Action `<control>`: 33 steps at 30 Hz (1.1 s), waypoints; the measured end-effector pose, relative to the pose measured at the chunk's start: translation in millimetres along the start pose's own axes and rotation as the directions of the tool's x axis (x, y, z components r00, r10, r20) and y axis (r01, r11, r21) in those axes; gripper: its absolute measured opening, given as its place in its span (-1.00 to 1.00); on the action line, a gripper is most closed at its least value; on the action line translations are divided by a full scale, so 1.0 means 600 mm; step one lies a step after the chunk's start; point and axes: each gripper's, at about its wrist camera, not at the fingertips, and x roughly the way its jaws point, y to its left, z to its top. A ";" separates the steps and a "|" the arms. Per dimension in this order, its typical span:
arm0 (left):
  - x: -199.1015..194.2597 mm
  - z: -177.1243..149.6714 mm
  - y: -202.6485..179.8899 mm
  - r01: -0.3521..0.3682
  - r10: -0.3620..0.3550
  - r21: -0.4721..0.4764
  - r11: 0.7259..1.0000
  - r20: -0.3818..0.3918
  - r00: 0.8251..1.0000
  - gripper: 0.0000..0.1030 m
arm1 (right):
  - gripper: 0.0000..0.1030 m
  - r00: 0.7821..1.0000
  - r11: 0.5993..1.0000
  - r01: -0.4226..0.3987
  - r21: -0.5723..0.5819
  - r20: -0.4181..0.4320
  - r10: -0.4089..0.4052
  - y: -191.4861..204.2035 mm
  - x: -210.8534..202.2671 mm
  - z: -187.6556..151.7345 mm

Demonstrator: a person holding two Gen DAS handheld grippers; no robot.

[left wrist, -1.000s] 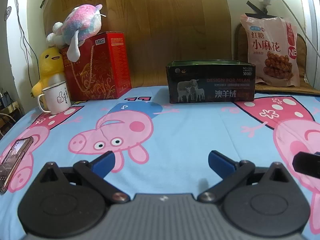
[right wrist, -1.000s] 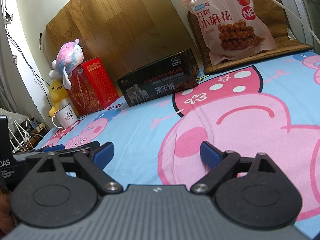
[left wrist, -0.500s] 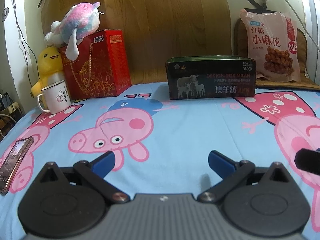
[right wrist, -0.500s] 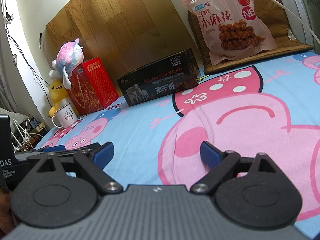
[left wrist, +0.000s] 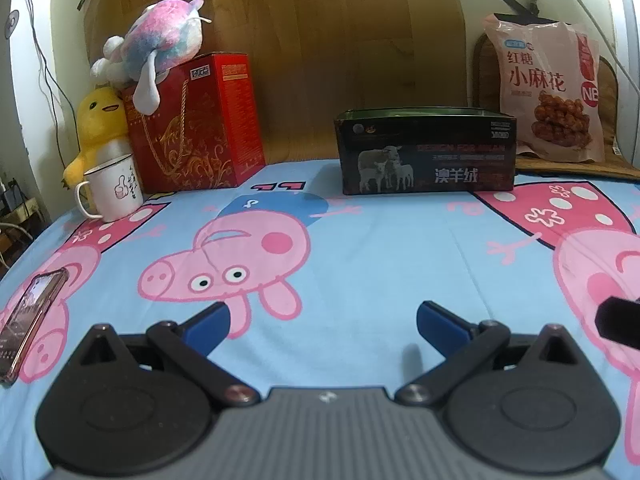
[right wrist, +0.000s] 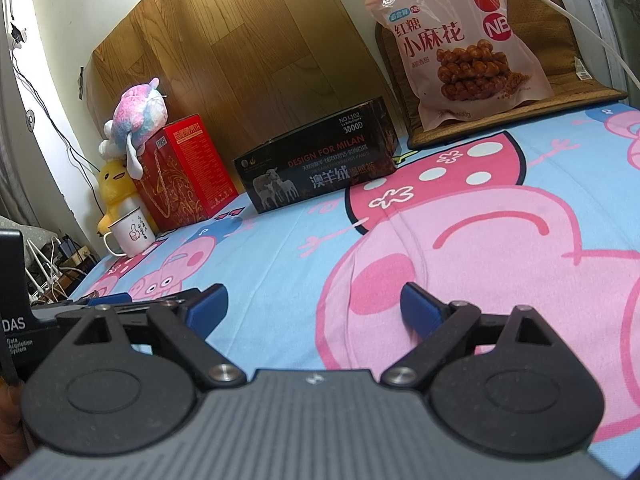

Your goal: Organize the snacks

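Note:
A pink snack bag (left wrist: 548, 92) leans upright at the back right on a woven mat; it also shows in the right wrist view (right wrist: 460, 44). A dark open-topped box (left wrist: 426, 150) with sheep printed on it stands to the left of the bag, also in the right wrist view (right wrist: 320, 164). My left gripper (left wrist: 323, 322) is open and empty, low over the blue cartoon sheet, well short of the box. My right gripper (right wrist: 314, 306) is open and empty, low over the sheet, to the right of the left one.
A red gift box (left wrist: 196, 128) with a plush toy (left wrist: 160, 44) on top stands back left, beside a yellow duck toy (left wrist: 98, 124) and a white mug (left wrist: 114, 186). A phone (left wrist: 28, 316) lies at the left edge. A wooden board (left wrist: 320, 40) leans behind.
The left gripper has dipped slightly, so the scene sits a little lower in its view. The right gripper has not moved.

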 end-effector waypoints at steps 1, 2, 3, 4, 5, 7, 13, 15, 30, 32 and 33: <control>0.001 0.000 0.001 0.000 0.000 -0.002 1.000 -0.002 1.000 1.00 | 0.84 1.000 1.000 0.000 0.000 0.000 0.000 0.000 0.000 0.000; 0.001 0.000 0.001 -0.001 0.001 -0.005 1.000 -0.004 1.000 1.00 | 0.84 1.000 1.000 0.000 0.000 0.000 0.000 0.000 0.000 0.000; 0.002 0.001 0.002 -0.002 0.002 -0.008 1.000 -0.006 1.000 1.00 | 0.84 1.000 1.000 0.000 0.000 0.000 0.000 0.000 0.000 0.000; 0.002 0.001 0.003 -0.001 0.001 -0.009 1.000 -0.007 1.000 1.00 | 0.84 1.000 1.000 0.000 -0.001 0.000 0.000 0.000 0.000 0.000; 0.002 0.001 0.003 0.000 0.000 -0.009 1.000 -0.008 1.000 1.00 | 0.84 1.000 1.000 -0.001 0.000 0.000 0.001 0.000 0.000 0.000; 0.001 0.000 0.002 -0.001 0.001 -0.005 1.000 -0.007 1.000 1.00 | 0.84 1.000 1.000 -0.001 0.000 -0.001 0.001 0.000 0.000 0.000; -0.001 0.000 0.000 -0.006 0.006 0.007 1.000 0.003 1.000 1.00 | 0.84 1.000 1.000 -0.001 0.000 -0.001 0.001 0.000 0.000 0.000; -0.001 0.000 -0.001 -0.006 0.006 0.007 1.000 0.003 1.000 1.00 | 0.84 1.000 1.000 -0.001 0.000 -0.001 0.001 0.000 0.000 0.000; -0.003 0.000 -0.001 -0.008 0.008 0.016 1.000 0.008 1.000 1.00 | 0.84 1.000 1.000 0.000 0.000 -0.001 0.000 0.000 0.000 0.000; -0.002 0.000 -0.001 -0.008 0.008 0.015 1.000 0.006 1.000 1.00 | 0.84 1.000 1.000 0.000 -0.001 -0.001 0.000 0.000 0.000 0.000; -0.002 0.000 0.000 -0.007 0.007 0.016 1.000 0.005 1.000 1.00 | 0.84 1.000 1.000 0.000 -0.001 -0.001 0.000 0.000 0.000 0.000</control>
